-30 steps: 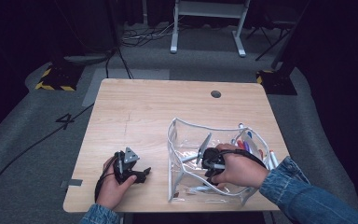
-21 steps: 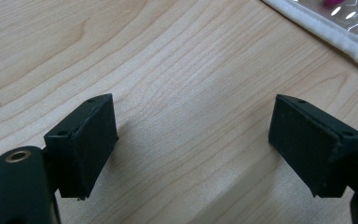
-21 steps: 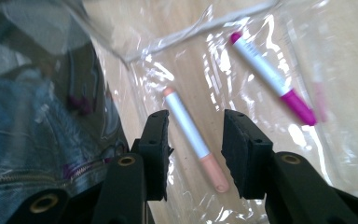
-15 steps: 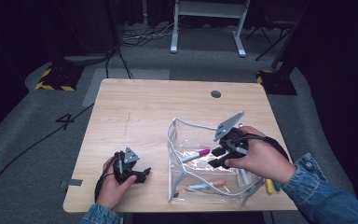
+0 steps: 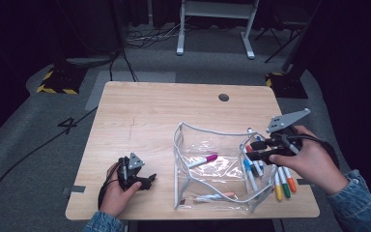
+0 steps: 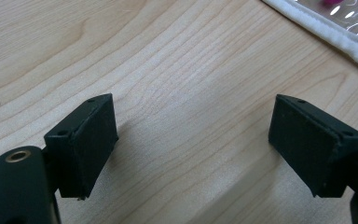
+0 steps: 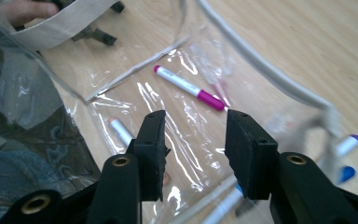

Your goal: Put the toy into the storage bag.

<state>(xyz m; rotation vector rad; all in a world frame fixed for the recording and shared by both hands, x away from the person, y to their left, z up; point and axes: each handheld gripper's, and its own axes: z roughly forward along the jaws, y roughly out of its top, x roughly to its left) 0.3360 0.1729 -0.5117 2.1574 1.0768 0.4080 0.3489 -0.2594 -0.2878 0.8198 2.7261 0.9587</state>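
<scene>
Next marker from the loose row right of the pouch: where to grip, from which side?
Probably the orange-capped marker, outermost in the row beside the clear pouch. Grip mid-barrel from above, jaws across its width: it lies flat on the table with its outer side free, while the others lie close together. The right gripper, open and empty, hovers near the row's far end.

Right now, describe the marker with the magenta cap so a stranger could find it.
On the wooden table lies a clear zip pouch. The magenta-capped marker lies inside it, near its middle. It lies alone and slanted, apart from the marker row at the pouch's right edge.
</scene>
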